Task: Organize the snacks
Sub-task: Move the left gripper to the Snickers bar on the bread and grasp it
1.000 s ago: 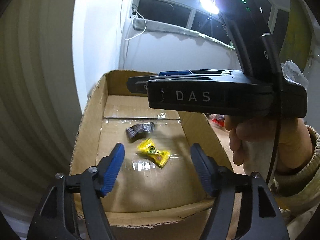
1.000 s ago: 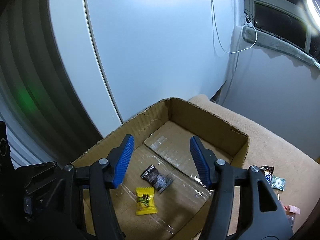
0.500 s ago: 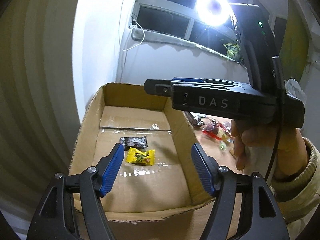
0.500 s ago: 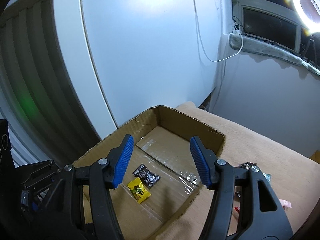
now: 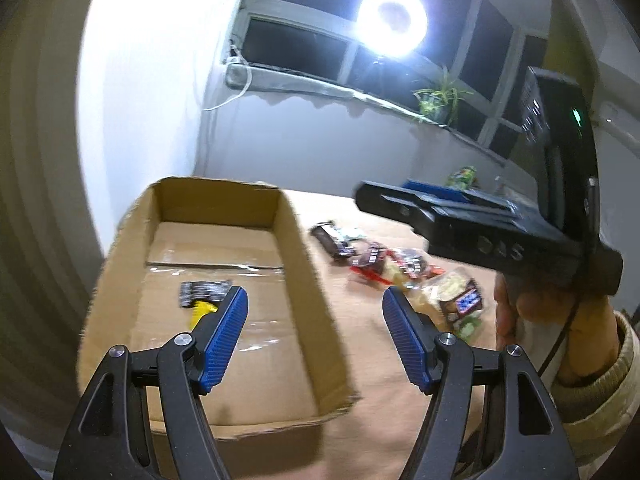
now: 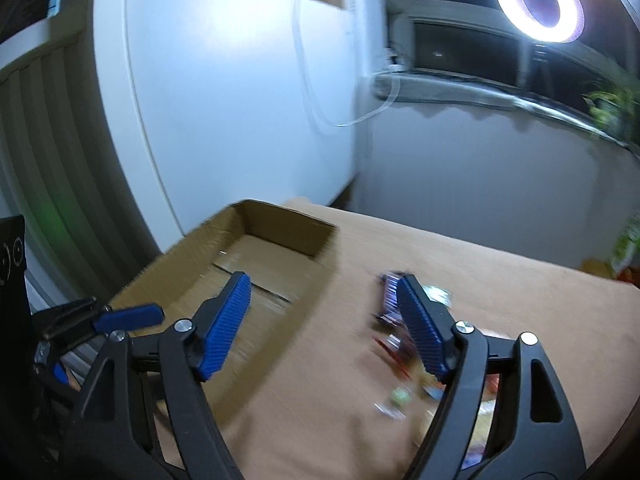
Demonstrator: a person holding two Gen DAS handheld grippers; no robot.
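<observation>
A shallow cardboard box (image 5: pixel 308 280) sits at the left edge of the worktop (image 5: pixel 360 344), which is covered in a tan cloth. Inside the box, on its taped floor, lie a black-wrapped snack (image 5: pixel 202 291) and a yellow-wrapped candy (image 5: pixel 201 312), touching each other near the middle. The remaining snacks (image 5: pixel 400 266) lie in a loose row on the worktop just to the right of the box, toward the far edge: dark bars, red wrappers and pale packets. The left gripper (image 5: pixel 315 312) hangs above the box's right wall with its jaws apart and nothing between them. The right gripper (image 6: pixel 325 312), held in a hand (image 5: pixel 552 320) with a knit cuff, is over the bare cloth between the box and the snacks; its jaws have just been opening and hold nothing. The right wrist view is blurred, so the wrappers there cannot be told apart. A ring light (image 5: pixel 392 22) glares in front of a dark window.
</observation>
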